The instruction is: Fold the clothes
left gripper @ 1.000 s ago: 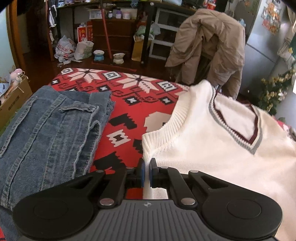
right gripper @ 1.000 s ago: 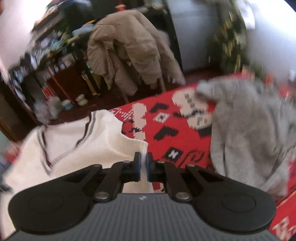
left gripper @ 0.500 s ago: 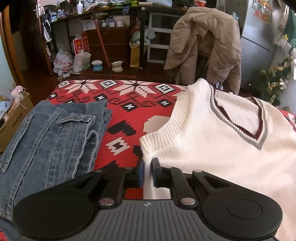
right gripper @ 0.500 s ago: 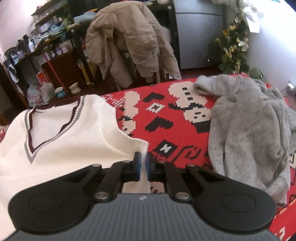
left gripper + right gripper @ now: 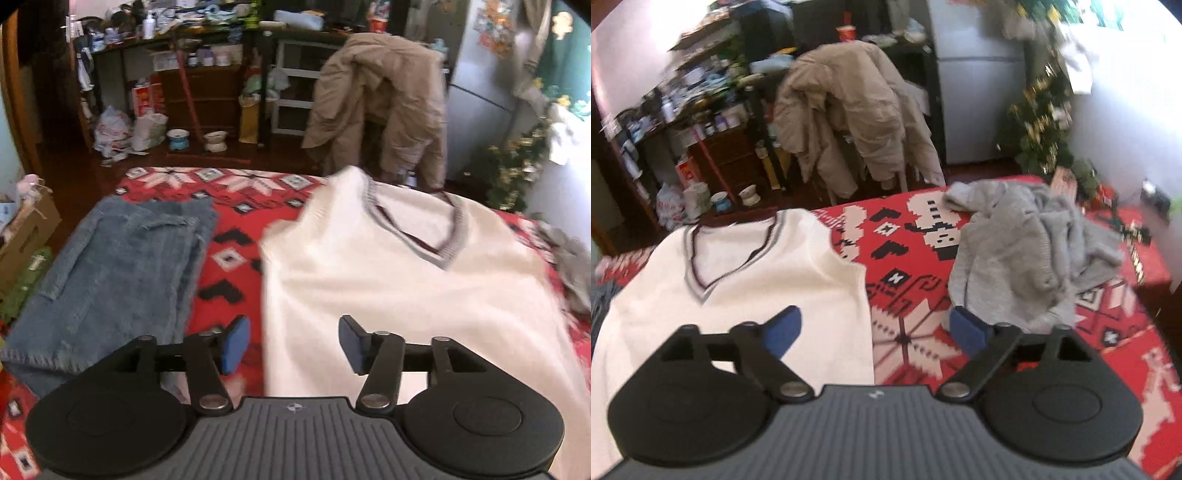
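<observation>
A white knit vest (image 5: 406, 280) with a grey and maroon V-neck lies flat on the red patterned blanket (image 5: 236, 254). My left gripper (image 5: 291, 341) hovers over the vest's left edge, its jaws opening, with nothing pressed between the blue pads. In the right wrist view the same white vest (image 5: 746, 280) lies spread at the left. My right gripper (image 5: 875, 325) hangs above the vest's right edge, jaws opening wide, and the pads grip nothing.
Folded blue jeans (image 5: 110, 273) lie left of the vest. A crumpled grey sweater (image 5: 1027, 251) lies on the blanket (image 5: 908, 258) to its right. Beyond the bed stand a chair draped with a tan coat (image 5: 380, 107), cluttered shelves and a fridge (image 5: 975, 74).
Both grippers went from shut on the vest's edges to open and let the cloth go. Both pulled back and rose, so more of the vest and blanket shows.
</observation>
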Demonstrator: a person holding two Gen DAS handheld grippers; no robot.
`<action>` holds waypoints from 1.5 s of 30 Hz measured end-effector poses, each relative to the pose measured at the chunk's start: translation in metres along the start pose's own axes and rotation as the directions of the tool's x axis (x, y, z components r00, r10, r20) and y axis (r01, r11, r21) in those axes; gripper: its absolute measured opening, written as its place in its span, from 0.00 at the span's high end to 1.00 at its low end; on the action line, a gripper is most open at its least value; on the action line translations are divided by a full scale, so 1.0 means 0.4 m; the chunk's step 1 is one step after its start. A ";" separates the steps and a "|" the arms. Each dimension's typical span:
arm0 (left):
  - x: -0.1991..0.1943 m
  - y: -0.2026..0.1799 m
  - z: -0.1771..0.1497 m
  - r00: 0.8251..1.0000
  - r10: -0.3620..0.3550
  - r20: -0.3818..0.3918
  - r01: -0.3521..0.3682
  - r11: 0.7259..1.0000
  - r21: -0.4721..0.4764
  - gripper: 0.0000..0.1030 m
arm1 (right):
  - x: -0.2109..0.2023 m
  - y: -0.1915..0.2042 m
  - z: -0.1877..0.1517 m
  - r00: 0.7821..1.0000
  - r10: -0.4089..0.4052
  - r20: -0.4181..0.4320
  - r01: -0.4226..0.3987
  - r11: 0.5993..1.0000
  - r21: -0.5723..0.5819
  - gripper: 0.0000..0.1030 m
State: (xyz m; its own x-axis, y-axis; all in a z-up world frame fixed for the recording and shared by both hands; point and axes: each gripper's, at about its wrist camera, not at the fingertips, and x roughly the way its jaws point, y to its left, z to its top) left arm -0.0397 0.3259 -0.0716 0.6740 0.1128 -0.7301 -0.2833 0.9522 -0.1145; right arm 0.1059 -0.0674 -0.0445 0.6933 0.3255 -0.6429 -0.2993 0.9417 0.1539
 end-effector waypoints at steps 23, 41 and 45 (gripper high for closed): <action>-0.185 -0.182 -0.209 0.998 0.017 -0.060 -0.015 0.999 0.045 0.24 | -0.276 0.177 -0.225 0.999 0.015 -0.044 -0.020 0.993 -0.114 0.01; -0.210 -0.191 -0.209 0.996 0.043 -0.077 -0.038 0.997 0.068 0.19 | -0.358 0.168 -0.224 0.992 -0.115 0.046 0.120 0.985 -0.125 0.01; -0.195 -0.164 -0.203 0.993 0.018 -0.120 -0.016 1.000 0.014 0.27 | -0.331 0.138 -0.208 0.995 -0.076 -0.063 0.072 0.996 -0.061 0.01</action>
State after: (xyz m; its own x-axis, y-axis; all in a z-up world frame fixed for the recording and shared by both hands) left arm -0.1291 0.2315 -0.0618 0.5818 0.0948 -0.8078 -0.2848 0.9540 -0.0932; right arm -0.0569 -0.0658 -0.0134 0.6716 0.2471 -0.6985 -0.2878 0.9557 0.0614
